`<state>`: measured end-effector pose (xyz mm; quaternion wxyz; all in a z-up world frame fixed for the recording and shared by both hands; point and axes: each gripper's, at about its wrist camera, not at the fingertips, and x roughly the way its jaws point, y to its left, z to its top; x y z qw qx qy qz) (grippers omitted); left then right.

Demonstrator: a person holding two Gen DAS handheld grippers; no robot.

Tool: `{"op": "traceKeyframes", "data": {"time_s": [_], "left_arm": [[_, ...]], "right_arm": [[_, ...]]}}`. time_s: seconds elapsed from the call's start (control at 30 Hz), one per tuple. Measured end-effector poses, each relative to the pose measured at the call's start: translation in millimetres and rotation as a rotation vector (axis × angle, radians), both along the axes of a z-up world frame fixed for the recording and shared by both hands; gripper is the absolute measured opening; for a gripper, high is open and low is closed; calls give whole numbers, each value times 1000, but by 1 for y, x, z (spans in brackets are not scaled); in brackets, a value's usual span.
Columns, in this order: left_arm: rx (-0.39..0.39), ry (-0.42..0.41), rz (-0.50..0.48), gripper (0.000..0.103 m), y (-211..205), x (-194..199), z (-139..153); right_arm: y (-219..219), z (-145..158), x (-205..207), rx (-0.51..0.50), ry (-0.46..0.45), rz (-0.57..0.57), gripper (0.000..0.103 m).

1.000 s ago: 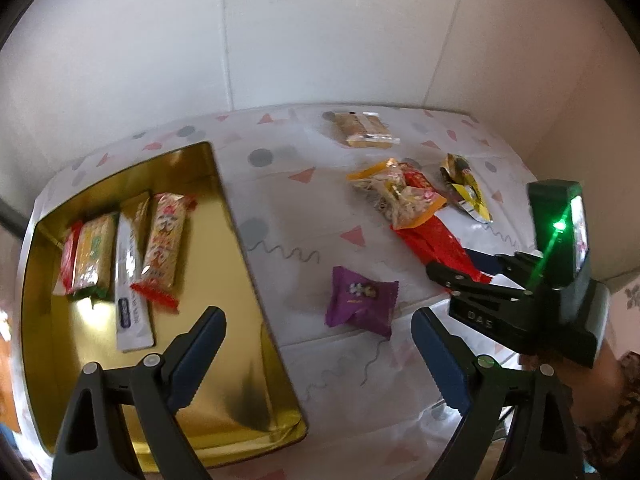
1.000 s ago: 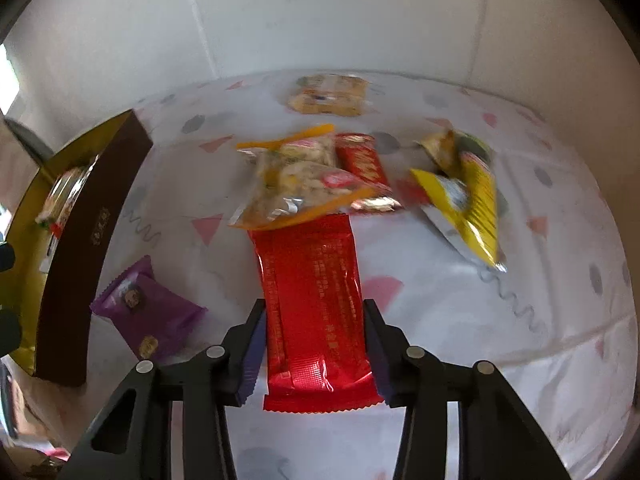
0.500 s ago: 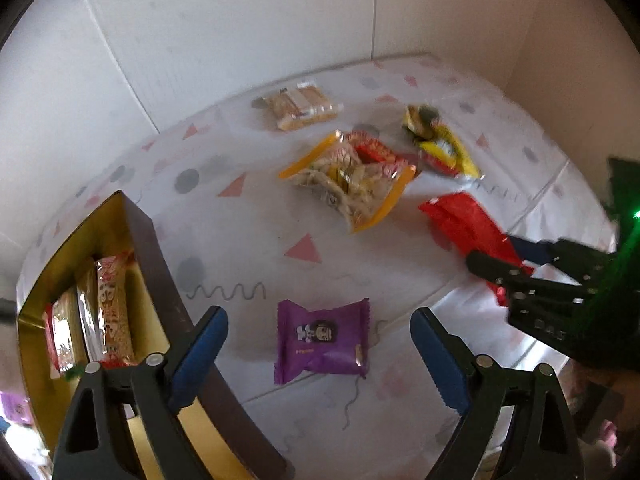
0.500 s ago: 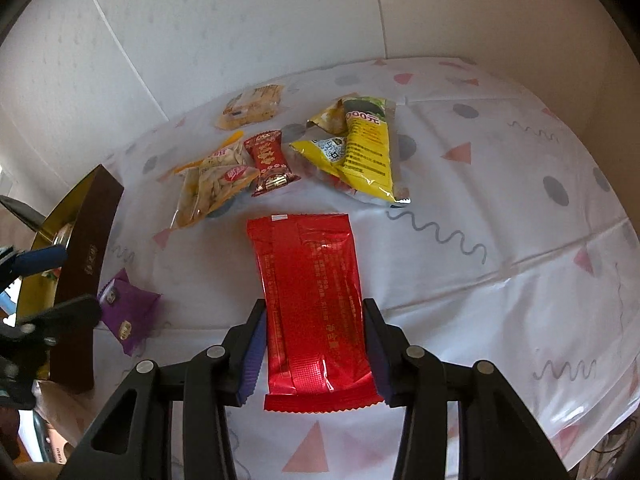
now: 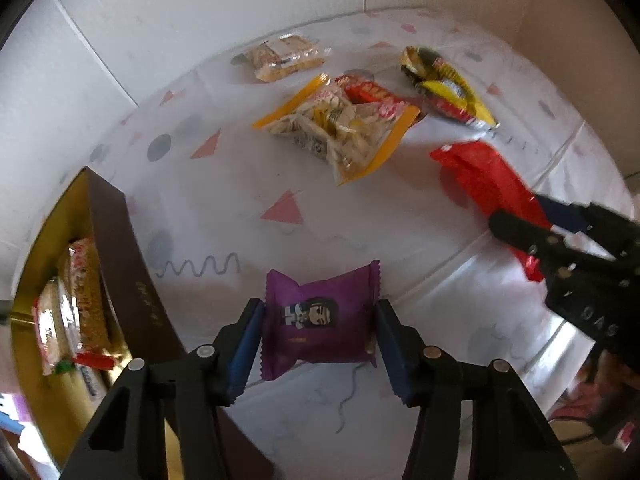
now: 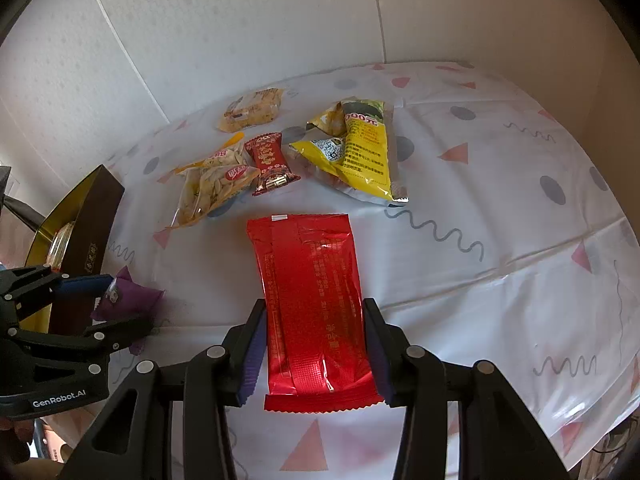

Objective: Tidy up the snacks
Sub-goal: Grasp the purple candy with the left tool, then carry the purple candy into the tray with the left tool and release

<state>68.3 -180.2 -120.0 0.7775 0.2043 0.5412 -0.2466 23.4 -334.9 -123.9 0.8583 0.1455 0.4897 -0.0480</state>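
Right now the purple snack packet [image 5: 320,318] lies flat on the worktop [image 5: 400,224], just beside the dark outer wall of the gold tray [image 5: 132,280], and it sits between the pads of my left gripper [image 5: 318,344]. Those jaws have just been closing around it; they look to be touching its crimped side edges, though I can't be sure they are pressing yet. My right gripper [image 6: 316,354] is clamped on the long red packet [image 6: 314,304], which it holds by the near end. Further off, the seed bag [image 5: 340,132], yellow packet [image 5: 448,88] and biscuit pack [image 5: 284,58] wait. My worry is the purple one: it is puffy and slick, so a squeeze on the edges alone could let it buckle or slip out. The tray wall is close too, so a low carry could snag it.
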Motion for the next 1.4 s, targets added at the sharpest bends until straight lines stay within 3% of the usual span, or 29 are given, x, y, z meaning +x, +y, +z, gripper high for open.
{"op": "traceKeyframes", "data": {"time_s": [0.07, 0.2, 0.33, 0.4, 0.43, 0.57, 0.93, 1.23, 1.4], "left_arm": [[-68, 44, 16, 56, 4, -1, -1], [-70, 55, 52, 59, 4, 0, -3], [-60, 99, 86, 71, 5, 3, -13], [-69, 79, 69, 65, 6, 0, -14], [-64, 63, 59, 56, 5, -2, -13], [-96, 68, 55, 49, 9, -4, -10], [-204, 36, 100, 49, 39, -3, 20], [-307, -33, 215, 49, 73, 6, 50], [-363, -28, 302, 49, 106, 11, 59]], "right_arm": [[1, 0, 0, -5, -2, 0, 46], [1, 0, 0, -11, -4, 0, 46], [1, 0, 0, -11, -4, 0, 47], [2, 0, 0, -16, -3, 2, 47], [2, 0, 0, -19, -2, 3, 47], [4, 0, 1, -34, 2, 10, 47], [11, 0, 2, -73, 9, -7, 47], [17, 0, 5, -124, 26, -10, 47], [18, 0, 6, -133, 36, -11, 47]]}}
